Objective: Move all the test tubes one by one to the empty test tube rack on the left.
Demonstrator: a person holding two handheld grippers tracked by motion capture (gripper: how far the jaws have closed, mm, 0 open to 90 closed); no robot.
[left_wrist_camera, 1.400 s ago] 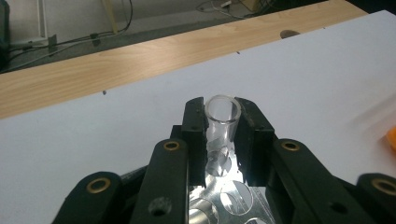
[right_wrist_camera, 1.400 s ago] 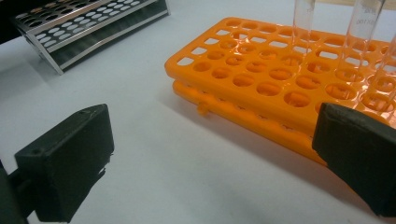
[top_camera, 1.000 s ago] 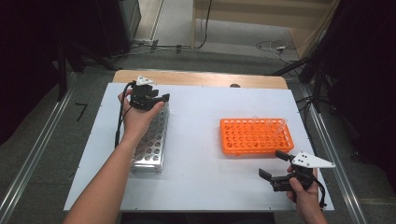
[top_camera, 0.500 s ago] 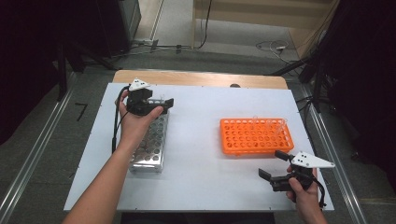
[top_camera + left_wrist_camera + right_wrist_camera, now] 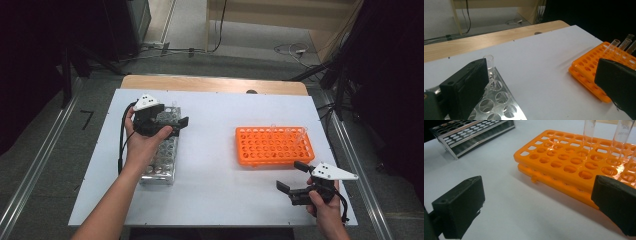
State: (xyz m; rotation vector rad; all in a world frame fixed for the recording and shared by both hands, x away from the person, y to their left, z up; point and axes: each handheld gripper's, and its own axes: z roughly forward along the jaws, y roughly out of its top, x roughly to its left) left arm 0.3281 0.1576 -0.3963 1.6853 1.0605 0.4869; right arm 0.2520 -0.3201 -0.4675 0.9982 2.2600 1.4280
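Since the earlier frames, the left hand-held gripper has drawn back from the far end of the metal rack and now sits over the rack's far part, pointing toward the tabletop's right edge; its jaws have just been opening and now stand wide apart with nothing between them. A clear tube stands upright in a hole at the far end of the metal rack, just beside the left jaw in the left gripper view but not touched by it. The metal rack lies on the left half of the white tabletop, running from the near edge toward the far edge, and the left hand rests above its middle. The right hand-held gripper has stayed in place near the near right corner, its jaws spread wide and empty, hovering just off the near side of the orange rack. The orange rack sits on the right half of the tabletop, well apart from the metal rack. A few clear tubes stand upright in its holes toward its far right corner. The right gripper view shows the orange rack close ahead between the open jaws, with the metal rack farther off.
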